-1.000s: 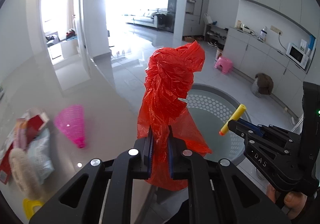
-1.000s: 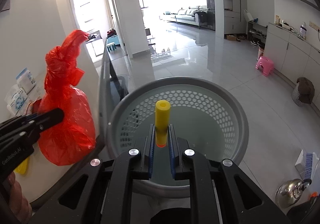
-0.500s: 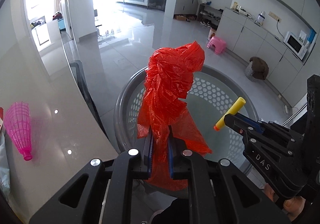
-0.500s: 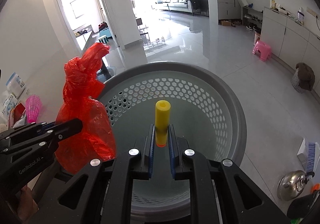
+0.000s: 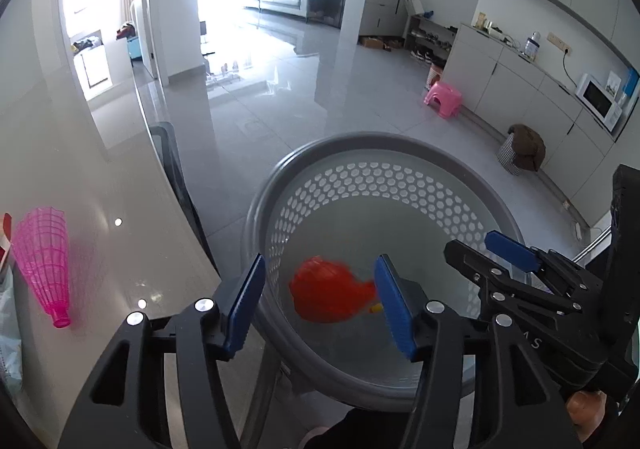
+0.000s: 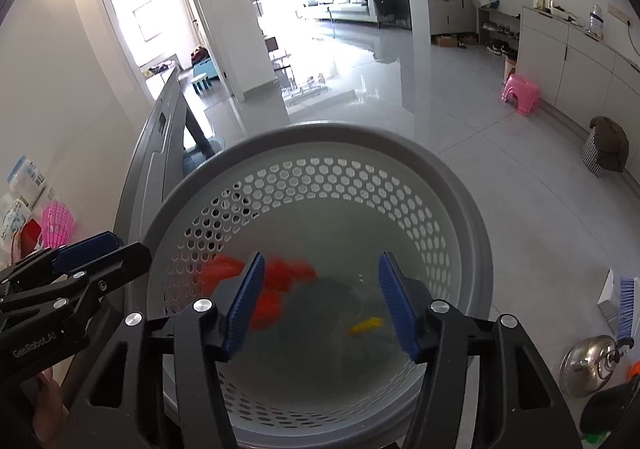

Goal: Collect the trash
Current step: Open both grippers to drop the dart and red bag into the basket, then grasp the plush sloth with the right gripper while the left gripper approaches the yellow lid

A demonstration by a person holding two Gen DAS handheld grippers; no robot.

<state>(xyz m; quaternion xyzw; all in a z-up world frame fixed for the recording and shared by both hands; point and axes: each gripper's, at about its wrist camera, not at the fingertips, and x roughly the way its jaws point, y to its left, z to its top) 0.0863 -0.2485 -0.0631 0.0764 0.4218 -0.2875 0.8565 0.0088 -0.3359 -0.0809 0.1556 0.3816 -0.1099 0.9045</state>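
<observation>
A grey perforated basket [image 5: 360, 141] stands on the floor beside the table; it also shows in the right wrist view [image 6: 320, 129]. A red plastic bag [image 5: 328, 295] lies blurred inside it, also seen in the right wrist view [image 6: 284, 273]. A yellow foam tube [image 6: 365, 325] lies on the basket floor. My left gripper [image 5: 320, 301] is open and empty above the basket's left side. My right gripper [image 6: 320, 301] is open and empty above the basket, and shows at the right of the left wrist view [image 5: 500, 253].
A pink mesh cone [image 5: 42, 253] and packets [image 6: 24, 177] lie on the white table [image 5: 100, 177] at left. A pink stool [image 5: 442, 99], a covered bin [image 5: 522, 149], cabinets and a microwave [image 5: 600, 103] line the right wall. A metal kettle [image 6: 590, 363] sits on the floor.
Both grippers have opened. The red bag and the yellow foam tube have dropped into the basket. Both grippers have moved further over the basket.
</observation>
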